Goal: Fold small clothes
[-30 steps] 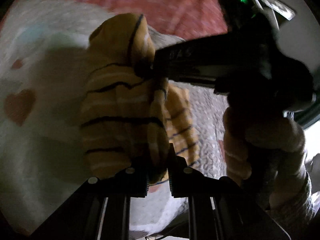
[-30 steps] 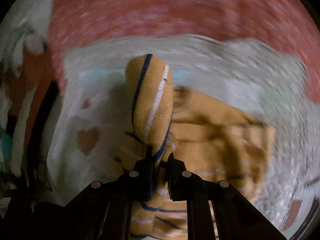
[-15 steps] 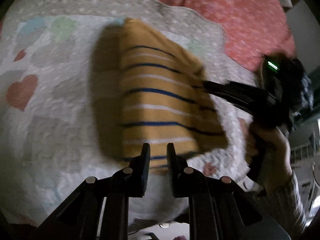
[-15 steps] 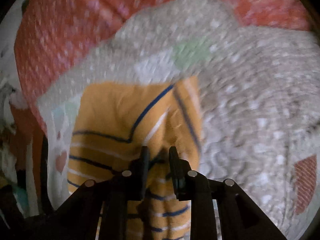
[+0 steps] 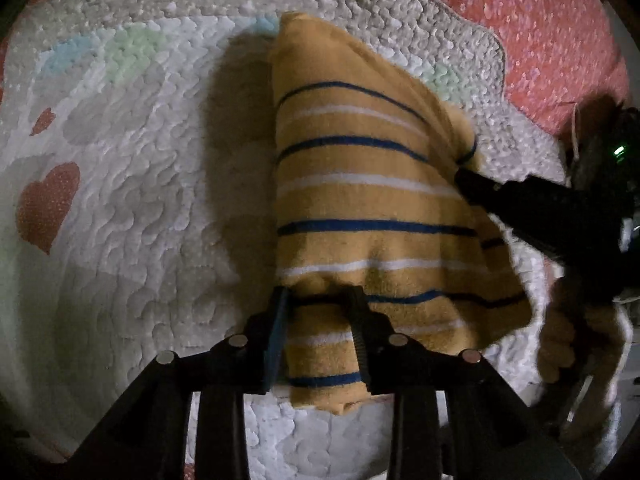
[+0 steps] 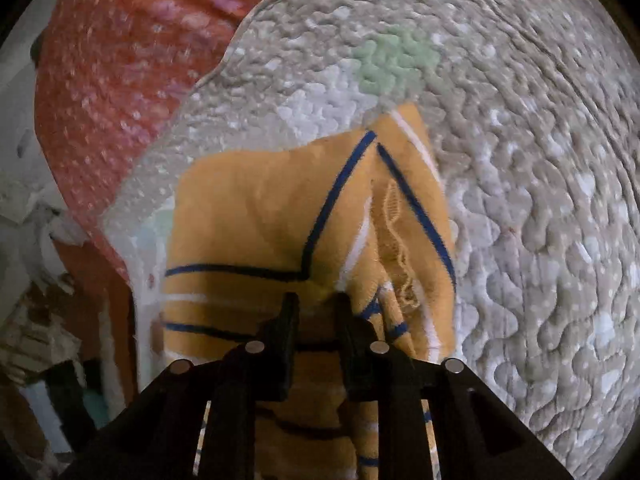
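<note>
Laying down a fold — item: small mustard-yellow striped garment (image 5: 372, 208), navy and white bands, lying on a quilted heart-print play mat (image 5: 132, 208) spread over a red floral bedspread (image 5: 560, 32). Step in hand, by judgement: setting the folded panel flat and letting go; done well, both edges are lowered level, the cloth pressed so the crease sits square with the stripes, and each tool drawn straight back so nothing drags open. Left tool (image 5: 320, 300): jaws parted a moderate way, straddling the near hem, cloth between them but apparently not pinched. Right tool (image 6: 316, 304): jaws a narrow gap apart, over a bunched ridge of the same garment — whether it still nips the fabric cannot be told. In the left wrist view it touches the garment's right edge.
</note>
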Tool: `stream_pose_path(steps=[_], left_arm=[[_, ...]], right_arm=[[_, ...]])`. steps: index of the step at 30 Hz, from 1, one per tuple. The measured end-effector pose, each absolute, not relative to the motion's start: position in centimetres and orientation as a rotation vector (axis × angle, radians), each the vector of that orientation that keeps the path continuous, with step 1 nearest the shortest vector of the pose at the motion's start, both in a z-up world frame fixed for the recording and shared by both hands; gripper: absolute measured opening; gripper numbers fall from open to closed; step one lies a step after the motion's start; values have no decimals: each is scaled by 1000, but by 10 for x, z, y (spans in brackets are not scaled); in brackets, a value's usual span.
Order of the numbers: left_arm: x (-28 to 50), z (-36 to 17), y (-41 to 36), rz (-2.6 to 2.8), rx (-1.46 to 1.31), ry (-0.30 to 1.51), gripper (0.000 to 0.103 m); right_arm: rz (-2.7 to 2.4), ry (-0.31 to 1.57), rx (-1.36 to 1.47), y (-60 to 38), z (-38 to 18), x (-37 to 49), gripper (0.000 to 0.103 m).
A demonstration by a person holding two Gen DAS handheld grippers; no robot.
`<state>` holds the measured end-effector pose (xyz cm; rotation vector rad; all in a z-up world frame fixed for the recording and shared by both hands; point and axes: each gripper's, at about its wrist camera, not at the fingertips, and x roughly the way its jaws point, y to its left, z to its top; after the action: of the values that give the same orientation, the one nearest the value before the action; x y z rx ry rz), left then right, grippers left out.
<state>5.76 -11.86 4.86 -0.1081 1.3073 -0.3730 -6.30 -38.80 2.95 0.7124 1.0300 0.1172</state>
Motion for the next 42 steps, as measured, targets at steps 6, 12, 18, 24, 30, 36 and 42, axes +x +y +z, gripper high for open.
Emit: stream_pose_path(steps=[6, 12, 18, 24, 30, 36, 42], left_arm=[[77, 61, -96, -372, -191, 1251, 48], [114, 39, -95, -463, -299, 1272, 72], [134, 18, -120, -602, -366, 1343, 83], [125, 13, -137, -549, -282, 1380, 58], [115, 61, -124, -524, -261, 1312, 45], [111, 72, -93, -460, -273, 1293, 50], [110, 40, -86, -340, -245, 1346, 55]], right_arm=[[0, 905, 558, -410, 60, -77, 70], [-12, 940, 691, -442, 31, -75, 73], [112, 956, 833, -428, 4, -58, 84], [169, 1027, 707, -379, 8, -49, 45], [297, 951, 769, -360, 40, -53, 40], [296, 981, 740, -343, 39, -48, 52], [177, 1077, 640, -340, 32, -45, 61]])
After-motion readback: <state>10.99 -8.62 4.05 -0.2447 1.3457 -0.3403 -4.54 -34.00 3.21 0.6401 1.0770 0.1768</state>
